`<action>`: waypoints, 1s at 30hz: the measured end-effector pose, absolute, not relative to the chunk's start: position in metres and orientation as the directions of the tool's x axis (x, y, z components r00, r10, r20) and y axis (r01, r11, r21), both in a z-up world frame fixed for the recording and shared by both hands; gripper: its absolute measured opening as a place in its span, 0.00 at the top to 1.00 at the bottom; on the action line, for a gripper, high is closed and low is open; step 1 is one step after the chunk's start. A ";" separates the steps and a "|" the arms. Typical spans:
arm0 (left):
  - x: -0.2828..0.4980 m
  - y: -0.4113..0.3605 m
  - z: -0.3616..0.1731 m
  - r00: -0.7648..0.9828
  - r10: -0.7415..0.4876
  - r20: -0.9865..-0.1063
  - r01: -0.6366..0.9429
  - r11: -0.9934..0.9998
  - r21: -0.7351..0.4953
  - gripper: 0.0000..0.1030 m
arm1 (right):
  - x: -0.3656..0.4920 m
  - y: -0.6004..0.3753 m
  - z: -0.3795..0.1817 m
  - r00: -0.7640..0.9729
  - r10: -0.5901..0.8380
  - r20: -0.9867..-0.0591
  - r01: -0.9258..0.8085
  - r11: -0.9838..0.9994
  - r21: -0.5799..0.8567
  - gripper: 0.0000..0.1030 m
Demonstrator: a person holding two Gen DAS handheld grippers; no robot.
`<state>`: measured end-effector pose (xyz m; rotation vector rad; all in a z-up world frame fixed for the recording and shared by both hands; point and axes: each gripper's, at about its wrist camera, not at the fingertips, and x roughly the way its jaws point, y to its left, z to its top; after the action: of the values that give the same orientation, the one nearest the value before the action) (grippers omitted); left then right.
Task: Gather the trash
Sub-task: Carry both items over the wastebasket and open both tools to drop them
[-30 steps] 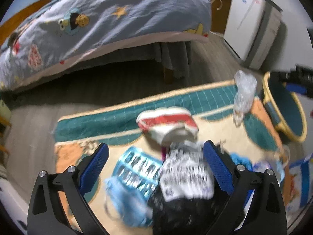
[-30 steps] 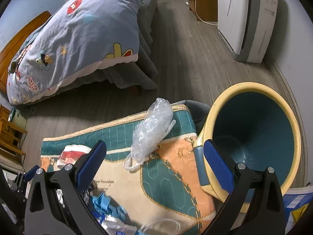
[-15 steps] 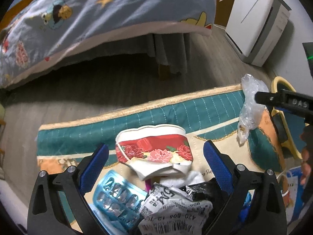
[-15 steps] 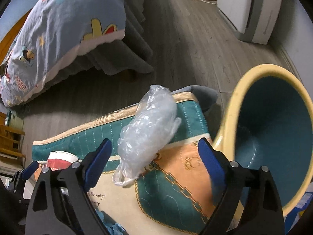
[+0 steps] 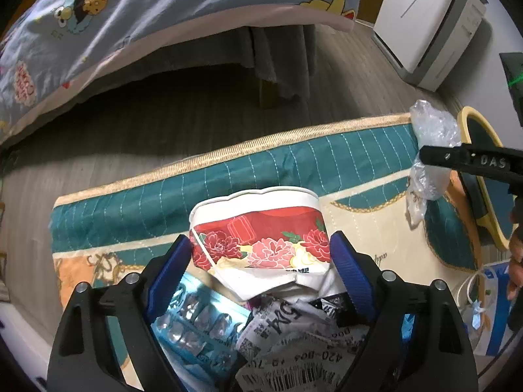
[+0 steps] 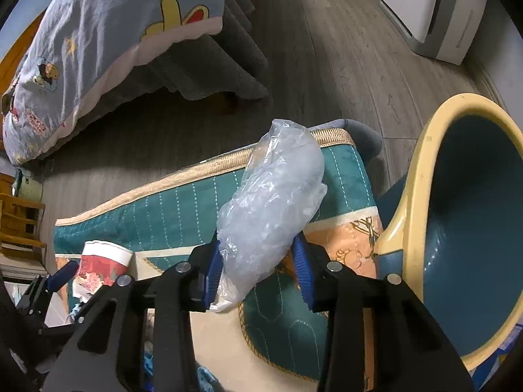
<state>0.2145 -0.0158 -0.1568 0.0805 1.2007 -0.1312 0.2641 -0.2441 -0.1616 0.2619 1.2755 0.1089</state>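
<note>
Nearest in the right wrist view, found the right gripper (image 6: 256,254) narrowed onto the lower end of a crumpled clear plastic bag (image 6: 274,202), with most of the bag bulging up and out beyond the blue pads. Judged the hold shallow and the film slick, so risked losing the bag through a quick swing or through snagging it on the rim. Just to the right, noted the blue wastebasket with a yellow rim (image 6: 421,170), tipped with its mouth toward the gripper and its edge touching the patterned rug (image 6: 183,209); could roll or shift if bumped there. Left only a short, open path from bag to basket mouth. Nearest in the left wrist view, found the left gripper (image 5: 261,251) spread wide, one pad on each side of a crushed floral paper cup (image 5: 261,228), just beside it and holding nothing. Below the cup, noted a blue blister pack (image 5: 196,320) and crumpled printed labels (image 5: 294,333) crowding the fingers; could pinch a neighbouring scrap or fold the cup flat in closing. Beyond the rug's gold edge, noted bare wood floor (image 5: 163,124) with free room. Farthest, noted a cartoon-print quilt (image 5: 163,16) overhanging the bed and a white appliance (image 5: 425,26) against the wall, both well apart from the work.
</note>
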 end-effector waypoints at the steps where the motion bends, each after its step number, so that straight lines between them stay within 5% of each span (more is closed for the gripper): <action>1: 0.213 -0.015 -0.155 0.363 -0.059 -0.930 0.143 0.990 -0.007 0.17 | 0.262 -0.246 -0.159 0.295 0.225 -0.929 0.061 0.965 0.253 0.62; 16: 0.181 -0.054 -0.080 0.581 -0.053 -0.812 0.194 0.978 0.075 0.17 | 0.226 -0.296 -0.090 0.424 0.251 -0.870 0.058 0.951 0.303 0.62; 30: 0.147 -0.158 -0.044 0.591 -0.247 -0.768 0.376 0.927 -0.008 0.17 | 0.185 -0.404 -0.057 0.520 0.106 -0.847 0.201 0.949 0.243 0.62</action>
<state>0.1468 -0.1585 -0.0439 0.1612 0.8655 -0.3642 0.1850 -0.4041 -0.0565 0.3304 1.0274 -0.0580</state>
